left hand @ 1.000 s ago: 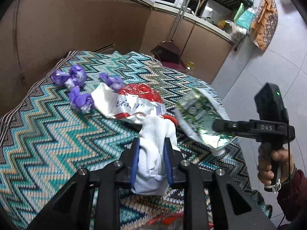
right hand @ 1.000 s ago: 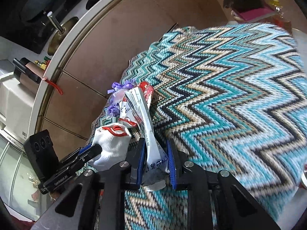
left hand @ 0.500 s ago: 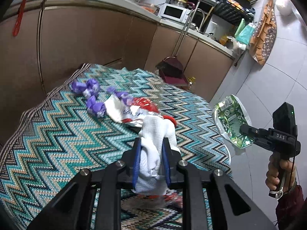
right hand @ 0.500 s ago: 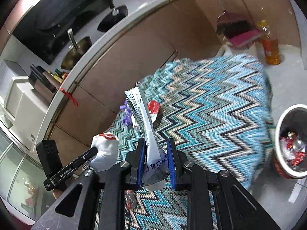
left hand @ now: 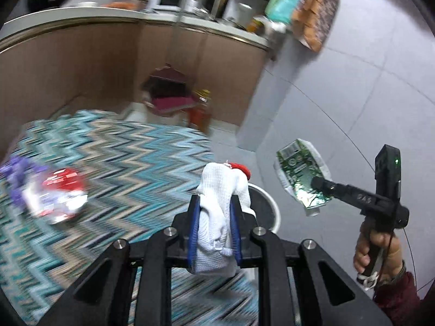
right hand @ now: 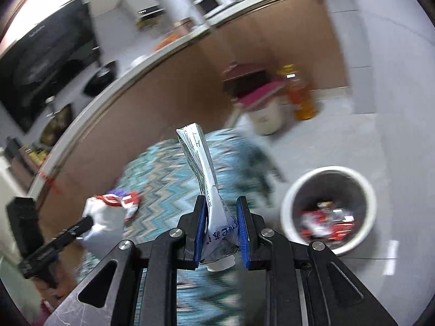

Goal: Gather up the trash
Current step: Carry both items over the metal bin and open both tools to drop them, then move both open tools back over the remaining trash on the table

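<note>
1. Both grippers have swung off the table toward the floor bin since the earlier frames; the red-and-silver wrapper, then right ahead of the left claw, now sits off to the left.
2. Left gripper (left hand: 214, 226): blue pads pinched on a white cloth bundle (left hand: 221, 203) with a red trim at its top. Held upright, above the table edge, with the bin rim showing just behind it.
3. Right gripper (right hand: 220, 228): pads pressed on a flattened silver-white pouch (right hand: 202, 174) with a green printed face, gripped near its capped end, the rest standing up. A hand (left hand: 376, 250) holds this tool over the floor tiles.
4. Bin (right hand: 364, 184): white rim, grey inside, on the floor beside the table. Red-and-silver trash already lies in it; number of pieces not clear.
5. Left on the zigzag tablecloth (left hand: 130, 163): one red-and-silver wrapper (left hand: 58, 195), plus purple wrappers (left hand: 16, 174) just beside it, too blurred to count.
6. Count: two pieces in the air, one per claw; one bin; one red wrapper.
7. Judgement: partway. Two drops pending, then another trip for the table remnants.
</note>
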Available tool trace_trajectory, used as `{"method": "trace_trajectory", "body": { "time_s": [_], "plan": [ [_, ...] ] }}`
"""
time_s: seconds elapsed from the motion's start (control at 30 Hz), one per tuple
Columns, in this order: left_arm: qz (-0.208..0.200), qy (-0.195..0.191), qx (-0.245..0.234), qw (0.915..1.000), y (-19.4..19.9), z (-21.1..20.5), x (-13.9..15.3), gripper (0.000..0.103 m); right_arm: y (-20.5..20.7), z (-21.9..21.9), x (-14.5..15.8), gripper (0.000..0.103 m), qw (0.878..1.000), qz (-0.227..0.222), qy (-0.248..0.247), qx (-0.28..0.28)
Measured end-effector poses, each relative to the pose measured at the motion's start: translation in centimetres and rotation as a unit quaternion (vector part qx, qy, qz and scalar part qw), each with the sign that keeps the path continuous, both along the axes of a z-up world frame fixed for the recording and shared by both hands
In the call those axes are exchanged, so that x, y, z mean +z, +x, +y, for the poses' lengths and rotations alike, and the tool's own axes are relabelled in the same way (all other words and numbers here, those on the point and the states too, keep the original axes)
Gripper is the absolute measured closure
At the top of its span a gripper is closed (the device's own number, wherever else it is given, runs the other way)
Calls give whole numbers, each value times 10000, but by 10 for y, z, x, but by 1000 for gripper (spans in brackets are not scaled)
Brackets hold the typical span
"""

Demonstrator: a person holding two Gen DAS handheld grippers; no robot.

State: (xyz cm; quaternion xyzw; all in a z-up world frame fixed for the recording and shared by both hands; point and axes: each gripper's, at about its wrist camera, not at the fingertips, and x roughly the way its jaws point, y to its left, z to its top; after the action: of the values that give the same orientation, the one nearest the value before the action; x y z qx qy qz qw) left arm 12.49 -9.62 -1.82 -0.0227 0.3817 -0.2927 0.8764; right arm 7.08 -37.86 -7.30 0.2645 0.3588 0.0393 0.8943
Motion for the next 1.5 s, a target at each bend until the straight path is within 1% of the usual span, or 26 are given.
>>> {"method": "trace_trajectory", "body": {
  "time_s": [0.07, 0.17, 0.3, 0.37, 0.5, 0.53, 0.57, 0.63, 0.7, 0.77, 0.93, 1.03, 1.07, 1.1, 1.17, 1.27, 1.33, 1.5],
  "plan": [
    [107, 54, -186, 9998, 11, -38, -8, 84, 1, -19, -11, 81, 9994, 162, -178, -257],
    [289, 205, -418, 9985, 30, -96, -26, 84, 7, -43, -33, 81, 9973, 406, -307, -532],
    [428, 434, -543, 9967, 50, -152, -51, 83, 22, -67, -61, 81, 9942, 664, -363, -763],
    [577, 455, -561, 9957, 63, -177, -67, 81, 33, -73, -72, 81, 9929, 773, -428, -800],
    [806, 443, -467, 9947, 86, -206, -92, 74, 57, -77, -97, 78, 9912, 977, -495, -744],
    [848, 465, -450, 9943, 90, -211, -98, 74, 61, -78, -104, 72, 9905, 1042, -509, -744],
    [881, 476, -439, 9940, 93, -215, -103, 74, 62, -79, -109, 69, 9898, 1089, -524, -754],
    [982, 472, -427, 9931, 98, -220, -111, 71, 66, -81, -117, 68, 9890, 1159, -509, -768],
    [988, 444, -442, 9931, 98, -219, -112, 69, 63, -82, -121, 68, 9887, 1176, -492, -783],
    [885, 453, -467, 9940, 93, -214, -107, 69, 59, -83, -120, 68, 9890, 1156, -479, -794],
    [551, 368, -354, 9972, 72, -185, -76, 69, 46, -81, -98, 67, 9910, 938, -491, -823],
    [319, 307, -231, 9988, 56, -159, -53, 69, 39, -68, -72, 65, 9933, 681, -566, -747],
    [245, 277, -171, 9992, 49, -148, -44, 65, 34, -62, -59, 64, 9942, 553, -607, -701],
    [181, 273, -107, 9994, 44, -140, -37, 58, 31, -57, -50, 62, 9947, 461, -626, -666],
    [-36, 295, 26, 9996, 30, -120, -20, 54, 22, -44, -30, 59, 9957, 257, -678, -577],
    [-264, 279, 143, 9992, 11, -92, 0, 53, 10, -23, -3, 57, 9963, 6, -750, -407],
    [-385, 274, 281, 9985, -2, -71, 13, 53, 2, -8, 13, 53, 9964, -150, -787, -271],
    [-635, 304, 562, 9959, -31, -20, 36, 53, -16, 35, 50, 51, 9951, -489, -844, 151]
  ]
}}
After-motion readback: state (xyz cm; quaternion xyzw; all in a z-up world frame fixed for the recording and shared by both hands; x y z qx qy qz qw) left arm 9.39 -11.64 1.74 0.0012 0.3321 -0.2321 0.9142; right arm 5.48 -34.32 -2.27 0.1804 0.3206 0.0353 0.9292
